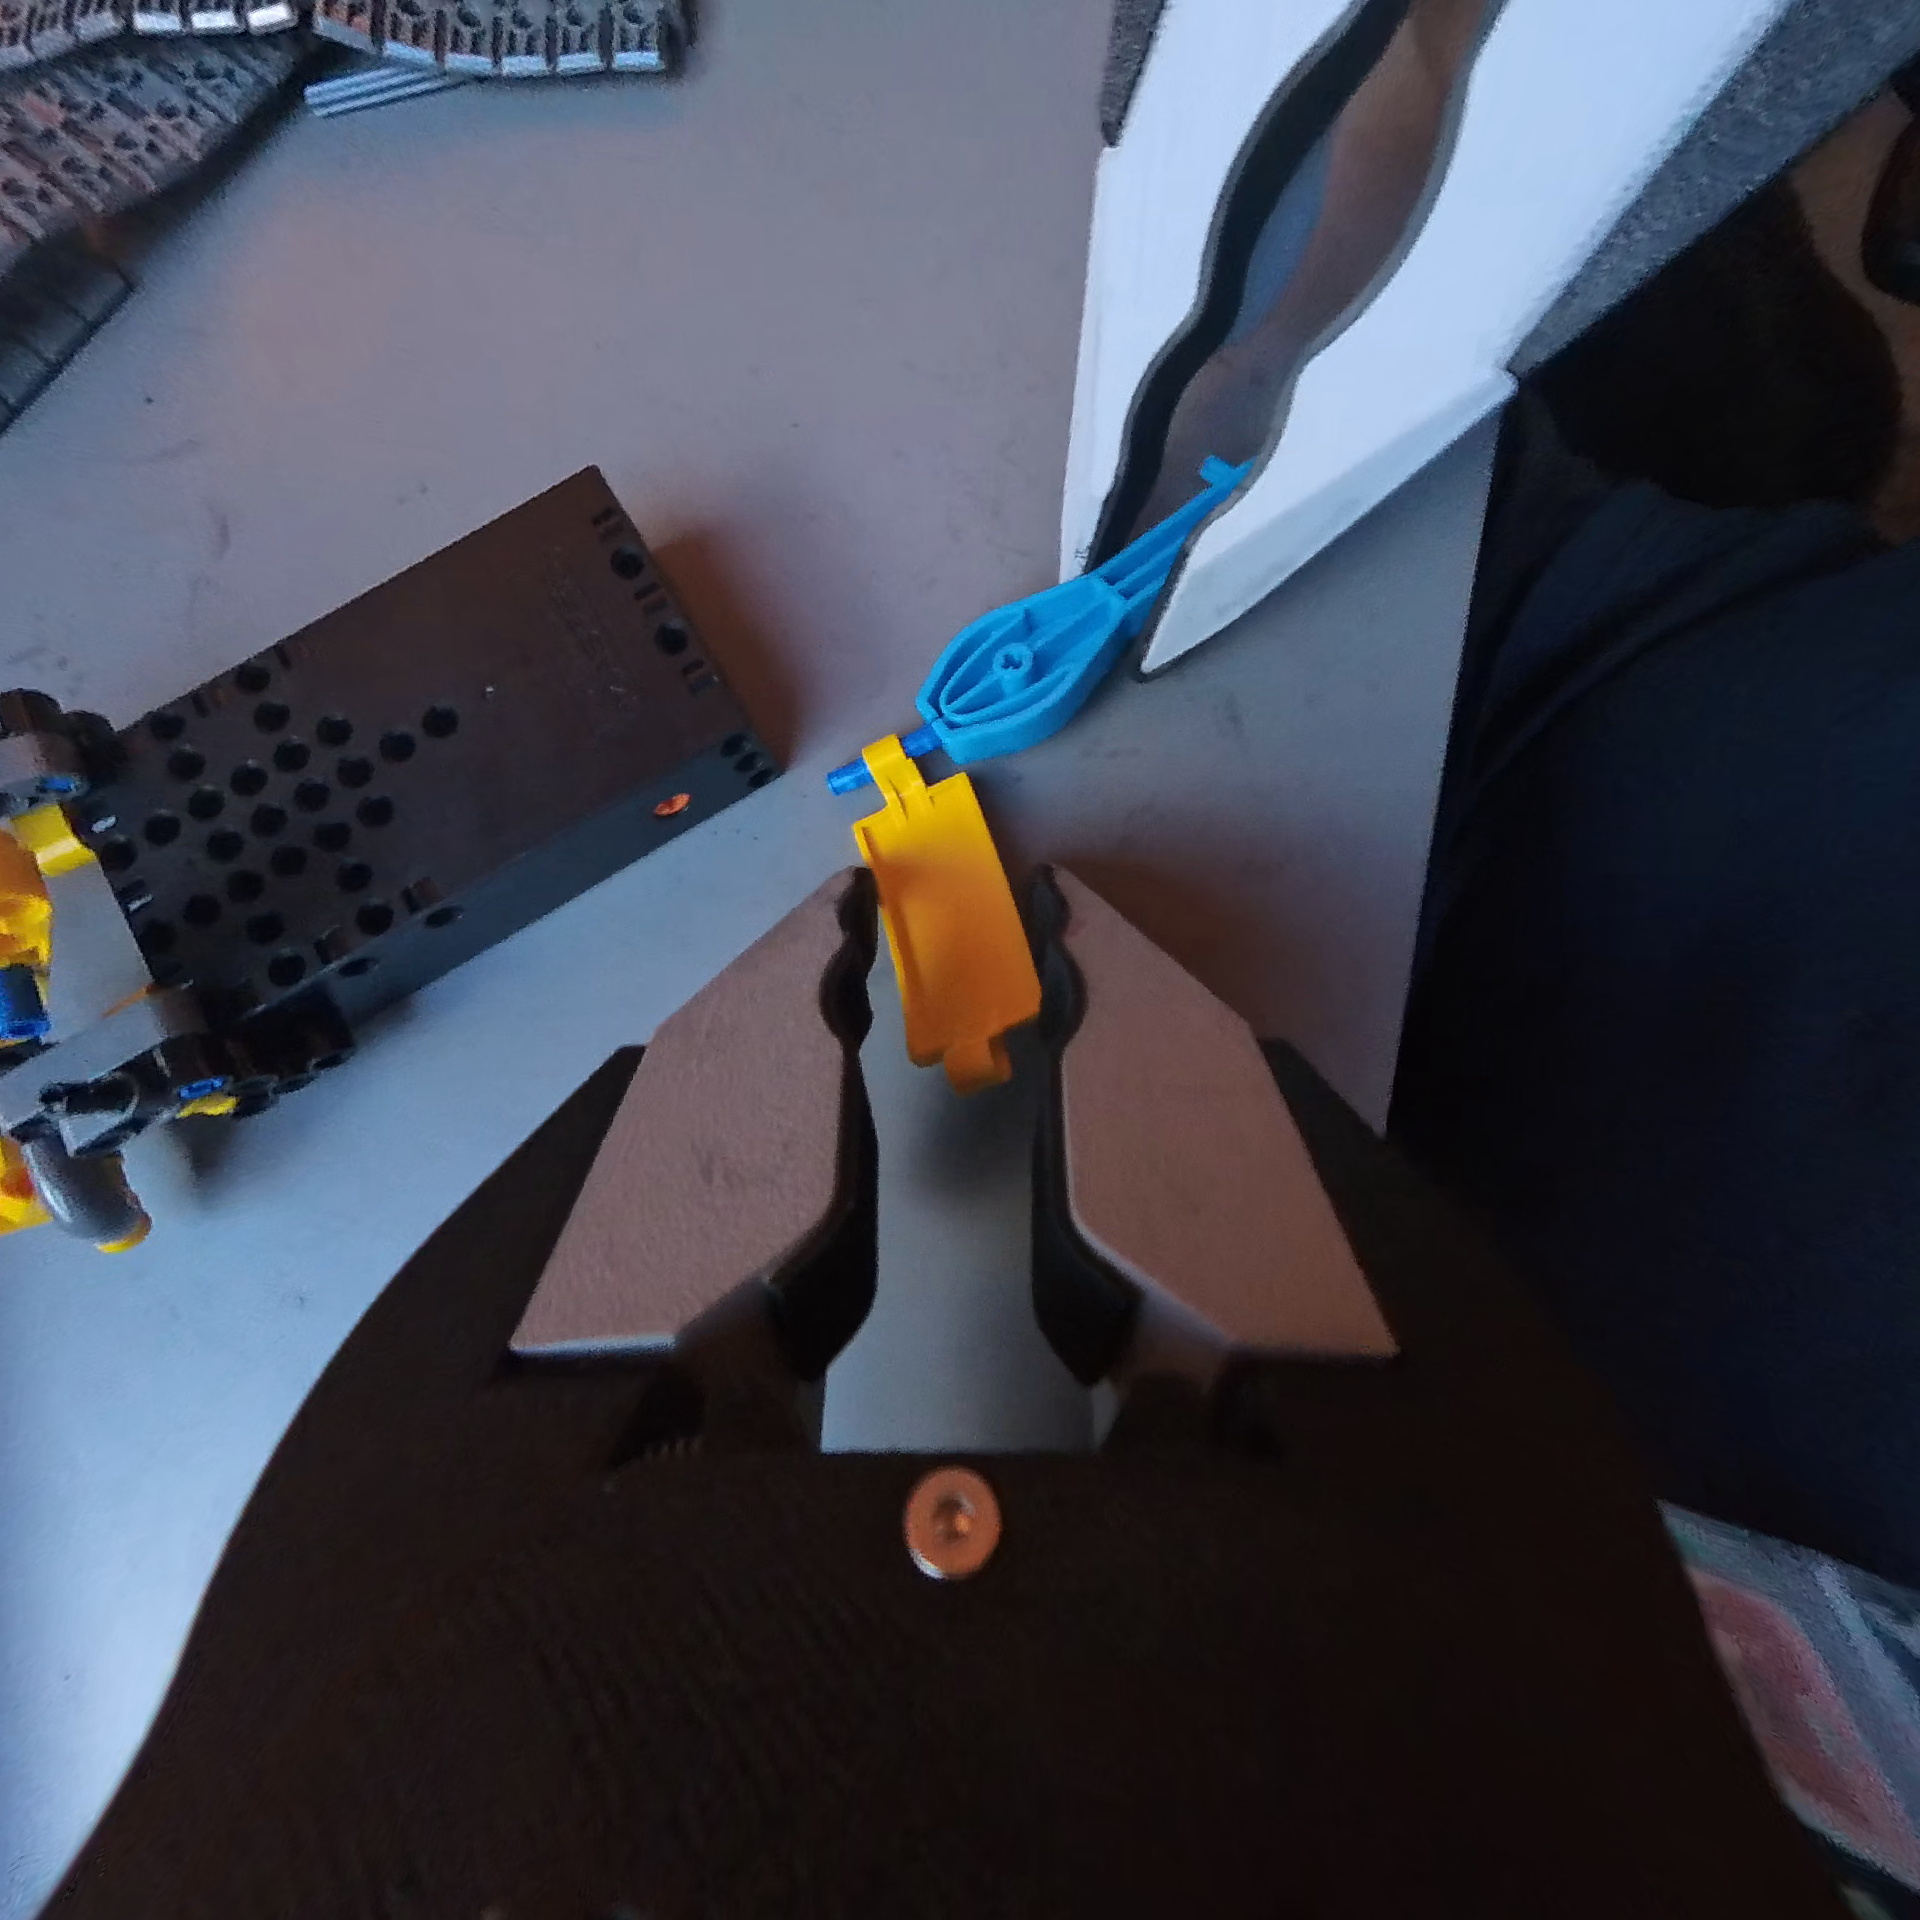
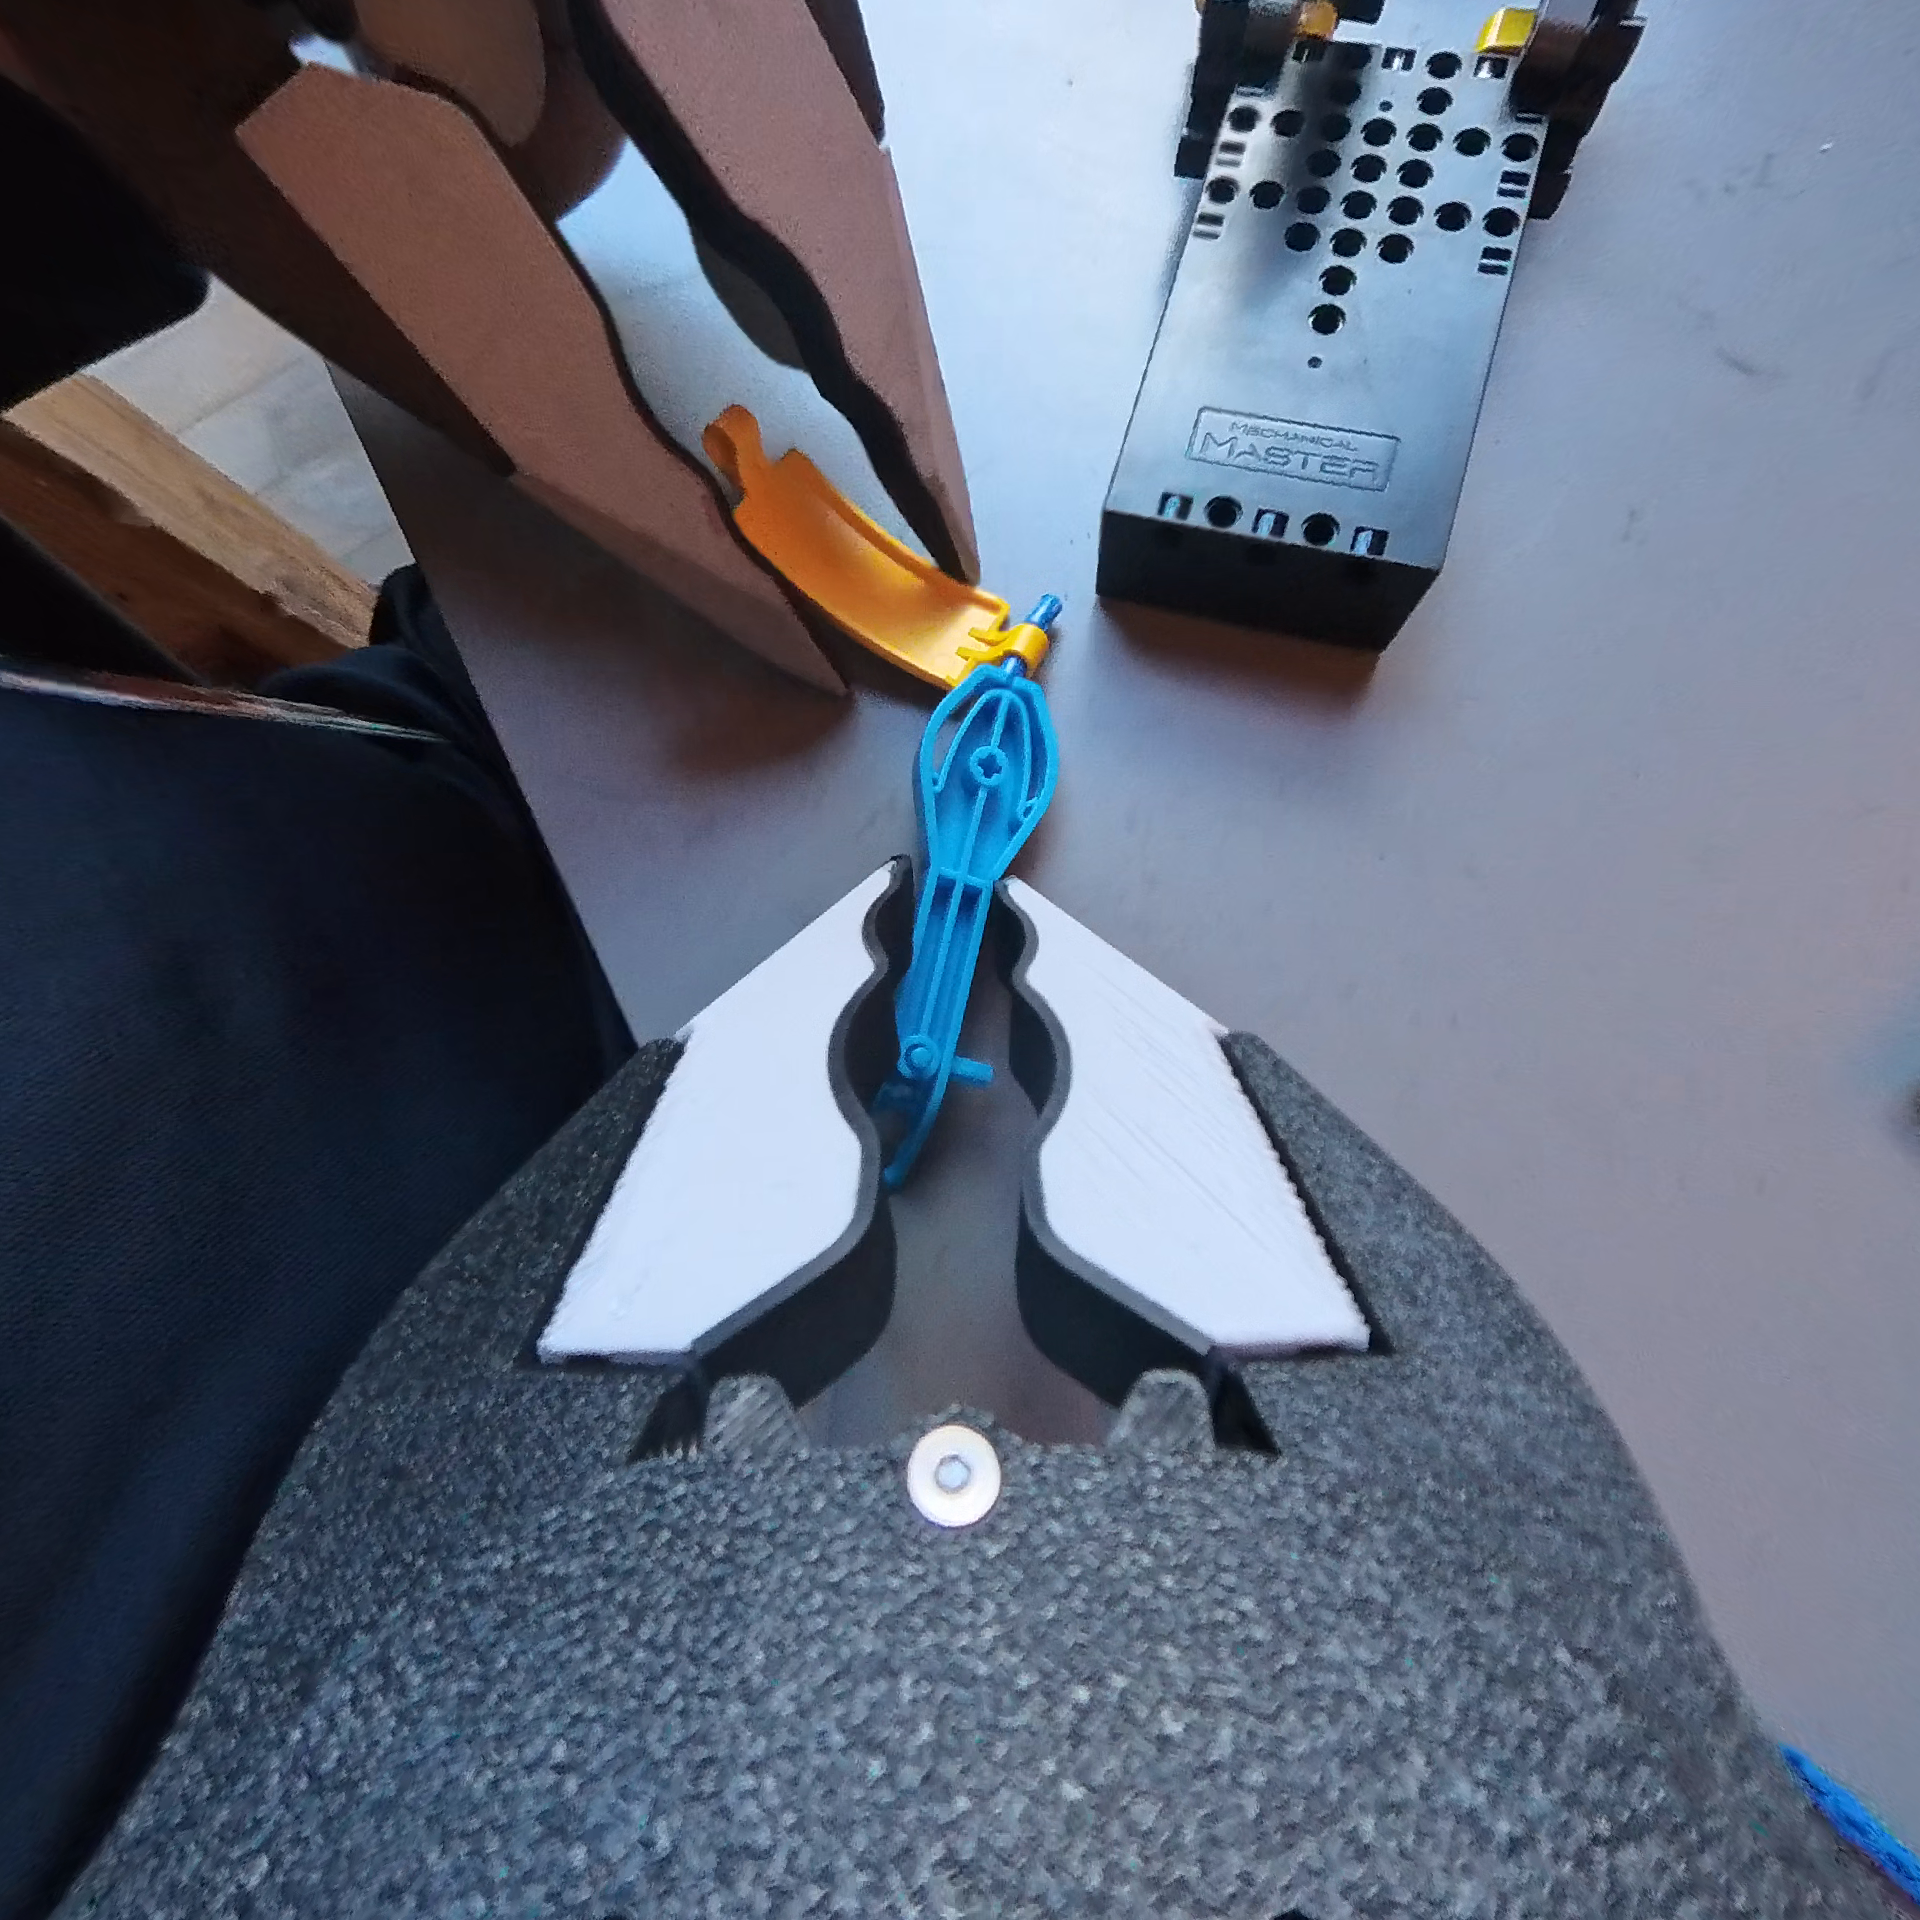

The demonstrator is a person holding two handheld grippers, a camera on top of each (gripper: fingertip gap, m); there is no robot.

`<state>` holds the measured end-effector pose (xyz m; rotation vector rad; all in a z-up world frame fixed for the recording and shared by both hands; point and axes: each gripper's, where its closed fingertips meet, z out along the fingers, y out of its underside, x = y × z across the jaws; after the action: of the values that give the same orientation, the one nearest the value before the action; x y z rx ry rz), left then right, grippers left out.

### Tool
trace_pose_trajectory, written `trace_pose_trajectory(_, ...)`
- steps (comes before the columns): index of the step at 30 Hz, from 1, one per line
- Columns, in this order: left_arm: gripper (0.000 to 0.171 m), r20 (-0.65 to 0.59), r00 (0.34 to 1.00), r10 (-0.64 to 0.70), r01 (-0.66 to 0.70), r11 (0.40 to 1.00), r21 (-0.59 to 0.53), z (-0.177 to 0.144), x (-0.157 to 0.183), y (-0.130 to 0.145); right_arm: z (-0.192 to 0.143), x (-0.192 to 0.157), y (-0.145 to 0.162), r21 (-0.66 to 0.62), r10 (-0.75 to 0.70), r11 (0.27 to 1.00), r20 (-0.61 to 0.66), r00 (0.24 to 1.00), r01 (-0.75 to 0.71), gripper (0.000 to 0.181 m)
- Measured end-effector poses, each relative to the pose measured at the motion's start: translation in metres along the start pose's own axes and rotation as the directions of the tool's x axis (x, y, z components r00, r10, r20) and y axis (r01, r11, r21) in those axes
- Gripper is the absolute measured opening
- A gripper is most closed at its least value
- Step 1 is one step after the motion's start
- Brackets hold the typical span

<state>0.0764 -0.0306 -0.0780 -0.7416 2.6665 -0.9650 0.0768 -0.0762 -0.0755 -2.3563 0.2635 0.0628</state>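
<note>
Both claws angle tableward: left claw [image 1: 951, 904] apparently clamps yellow panel [image 1: 951, 925], right claw [image 2: 948, 883] grips blue tool [image 2: 971, 821].

A pale grey bench [image 2: 1558, 935] carries a black perforated block [image 2: 1340, 301], with a part-built black-and-yellow brick model [image 1: 62, 1039] touching its far end.

Yellow curved panel [image 1: 951, 925]: smooth, glossy plastic. Blue tool [image 2: 961, 904]: ribbed plastic, slight sheen. Black perforated block [image 2: 1340, 312]: hard plastic, semi-gloss top. Table [image 2: 1507, 935]: matt grey, faintly scuffed. Right gripper [image 2: 948, 883]: white layered-print fingers, rough speckled grey body. Left gripper [image 1: 951, 883]: matt brown fingers, black ridged base.
</note>
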Motion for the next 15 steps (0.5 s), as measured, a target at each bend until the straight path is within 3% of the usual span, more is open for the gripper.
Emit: trace_pose_trajectory(15, 0.028, -0.010, 0.992, 0.128, -0.128, 0.992, 0.004, 0.0020, -0.0012, -0.0011, 0.0033, 0.0090, -0.0068, -0.156, 0.085, 0.986, 0.195, 0.977, -0.055, 0.011)
